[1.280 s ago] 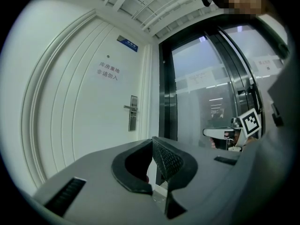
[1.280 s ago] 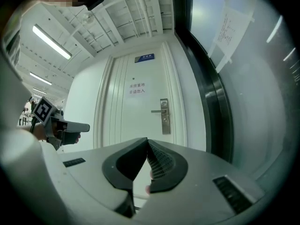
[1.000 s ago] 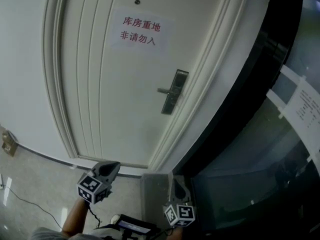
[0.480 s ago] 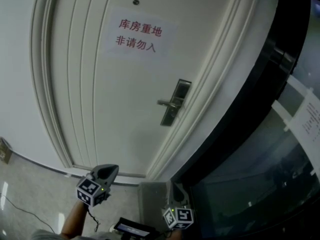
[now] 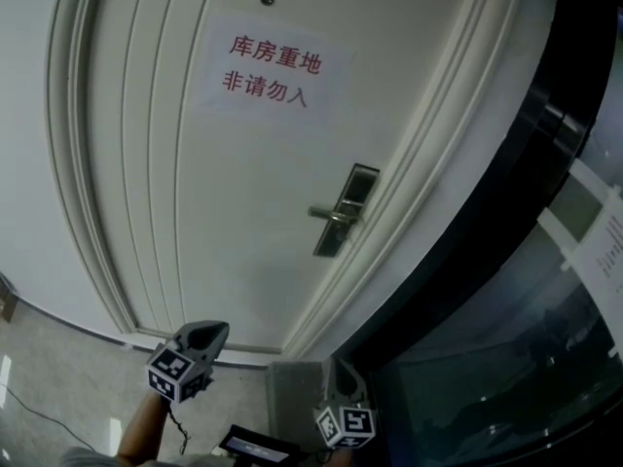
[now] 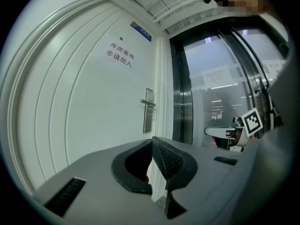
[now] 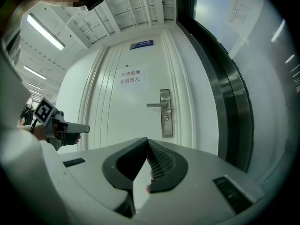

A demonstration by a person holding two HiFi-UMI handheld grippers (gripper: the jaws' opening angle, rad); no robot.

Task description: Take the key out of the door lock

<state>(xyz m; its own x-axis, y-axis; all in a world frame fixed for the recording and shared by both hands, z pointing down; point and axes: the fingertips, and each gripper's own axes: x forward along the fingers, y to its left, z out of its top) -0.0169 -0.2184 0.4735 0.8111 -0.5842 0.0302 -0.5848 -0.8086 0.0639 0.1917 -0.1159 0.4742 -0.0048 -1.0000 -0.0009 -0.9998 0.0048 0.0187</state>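
Sign [image 5: 271, 69] on the door [image 5: 195, 222]: one white sheet, red print, two lines: 库房重地 / 非请勿入. One blue plate [image 7: 141, 44] above the door; its white text is too small to read. Paper notices [image 5: 596, 253] on the glass wall [image 5: 506, 358] to the right, print unreadable.

Counts: 1 white panelled door, 1 sign, 1 small dark dot [image 5: 267, 0] above the sign, 1 metal lock plate [image 5: 348, 210], 1 lever handle [image 5: 329, 213], 2 tools.

The lock plate sits near the door's right edge, about mid-height, with the lever pointing left. Keyhole spot [image 7: 165, 118] is just under the lever. It's too small to tell the key itself apart from the cylinder.

Left tool [image 6: 151, 144]: clenched, pads together, nothing between them. Right tool [image 7: 146, 146]: same, clenched and empty. Both are low in the head view, level, pointed at the door and well apart from the lock plate. Each tool shows in the other's view.

Room: pale speckled floor [image 5: 58, 358] with a thin cable [image 5: 29, 402] on it, black frame [image 5: 526, 144] between door and glass, strip lights [image 7: 45, 32] on a white ceiling.
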